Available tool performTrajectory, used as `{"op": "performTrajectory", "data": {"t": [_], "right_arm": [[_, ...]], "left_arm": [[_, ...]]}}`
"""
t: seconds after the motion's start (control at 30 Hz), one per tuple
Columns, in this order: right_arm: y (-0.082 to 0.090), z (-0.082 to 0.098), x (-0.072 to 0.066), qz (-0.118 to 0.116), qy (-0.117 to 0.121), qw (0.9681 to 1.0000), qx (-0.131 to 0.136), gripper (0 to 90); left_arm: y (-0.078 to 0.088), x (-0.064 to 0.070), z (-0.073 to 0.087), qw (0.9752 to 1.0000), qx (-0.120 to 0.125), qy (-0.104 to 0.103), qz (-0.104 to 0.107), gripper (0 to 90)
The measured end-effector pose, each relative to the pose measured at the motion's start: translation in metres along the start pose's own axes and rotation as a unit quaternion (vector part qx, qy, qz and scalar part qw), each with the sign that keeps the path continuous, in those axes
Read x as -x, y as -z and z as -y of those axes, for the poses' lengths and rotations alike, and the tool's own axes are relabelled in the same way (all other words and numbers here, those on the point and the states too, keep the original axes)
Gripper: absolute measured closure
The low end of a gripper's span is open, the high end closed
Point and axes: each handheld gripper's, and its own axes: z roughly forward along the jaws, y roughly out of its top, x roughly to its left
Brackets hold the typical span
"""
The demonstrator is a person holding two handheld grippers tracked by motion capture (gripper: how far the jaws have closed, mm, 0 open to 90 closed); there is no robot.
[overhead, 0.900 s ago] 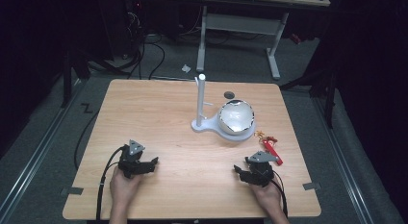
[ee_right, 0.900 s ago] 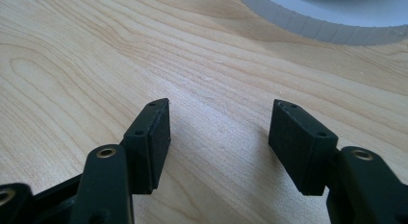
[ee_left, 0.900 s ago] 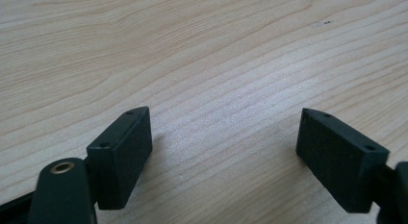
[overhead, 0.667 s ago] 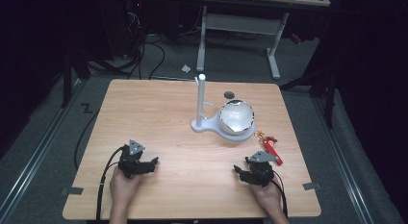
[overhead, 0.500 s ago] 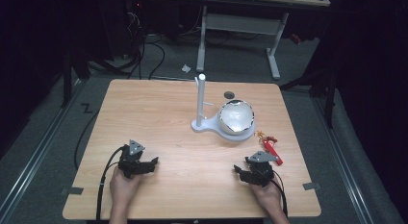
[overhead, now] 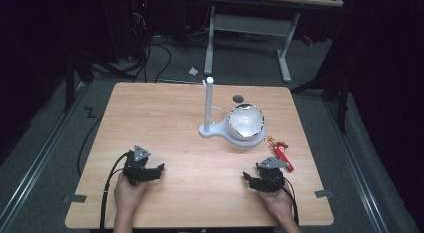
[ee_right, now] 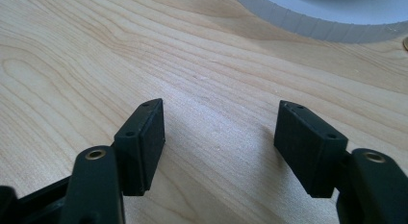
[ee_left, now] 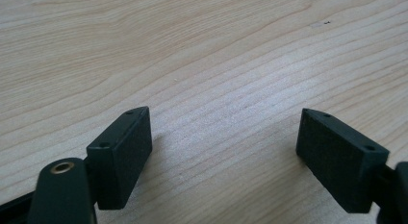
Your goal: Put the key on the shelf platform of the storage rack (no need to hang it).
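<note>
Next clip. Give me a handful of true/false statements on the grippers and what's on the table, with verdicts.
1. Both grippers are open. True: left gripper and right gripper have jaws spread over bare wood.
2. The right gripper holds the red tag. False: it lies on the table, apart from that gripper.
3. The bowl sits on the white stand. True.
4. The left gripper touches the stand. False: it rests well short of it, near the front edge.

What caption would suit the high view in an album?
Two hand-held black grippers, left and right, rest open on a pale wooden table near a white stand.
</note>
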Motion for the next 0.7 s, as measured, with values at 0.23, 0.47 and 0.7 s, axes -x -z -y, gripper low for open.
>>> {"op": "performTrajectory", "data": {"t": [0.23,0.47,0.7], "right_arm": [[0.0001,0.0002,-0.0005,0.005,-0.006,1.0,0.0,34.4],[0.0027,0.0015,0.0001,-0.008,-0.035,0.9993,0.007,39.4],[0.0072,0.0005,0.0006,-0.005,-0.043,0.999,0.014,40.0]], "left_arm": [[-0.0002,0.0,0.0,1.0,0.001,0.0,0.0,20.4],[-0.0001,0.0,0.0,1.0,0.0,-0.001,0.0,20.4],[-0.0002,0.0001,0.0,1.0,0.001,0.0,0.0,20.4]]}}
